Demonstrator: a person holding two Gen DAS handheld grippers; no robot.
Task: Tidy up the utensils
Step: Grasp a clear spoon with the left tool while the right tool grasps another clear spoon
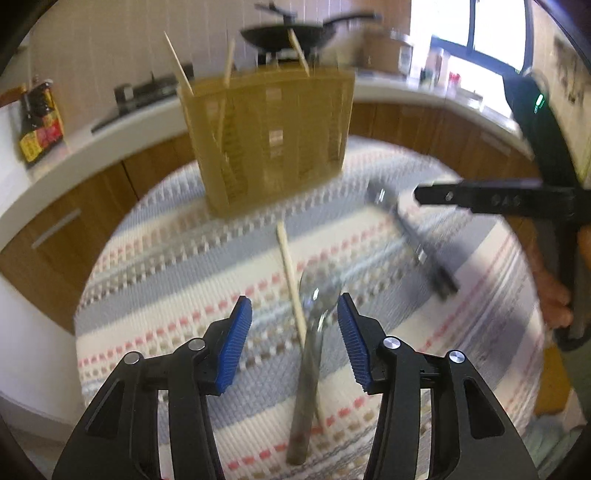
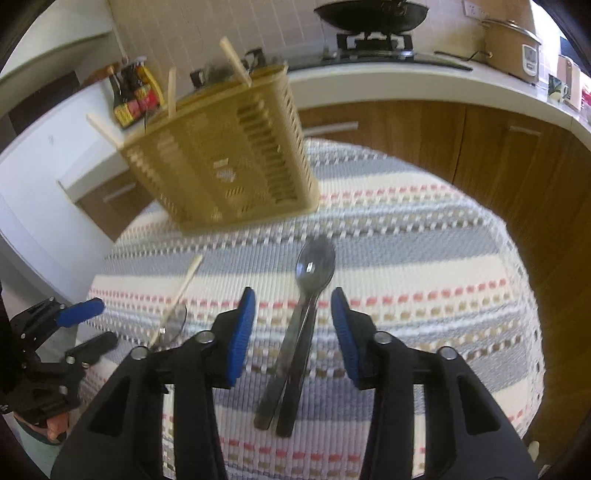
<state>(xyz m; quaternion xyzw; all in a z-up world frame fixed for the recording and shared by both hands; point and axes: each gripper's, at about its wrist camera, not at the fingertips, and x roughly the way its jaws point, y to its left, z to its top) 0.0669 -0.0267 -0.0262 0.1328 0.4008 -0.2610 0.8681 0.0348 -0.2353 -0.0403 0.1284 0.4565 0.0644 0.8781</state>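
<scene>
Standing upright on the striped cloth, tan slotted caddy already holds several chopsticks. Outstanding: one loose chopstick crossing a metal spoon, between parted left gripper; spoon pair between parted right gripper. Neither grips anything.

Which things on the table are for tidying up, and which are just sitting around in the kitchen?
For the job:
- yellow utensil basket
- loose chopstick
- spoon beside that chopstick
- two dark-handled utensils lying together, the top one a spoon

Just around:
- wok
- sauce bottles
- rice cooker
</scene>
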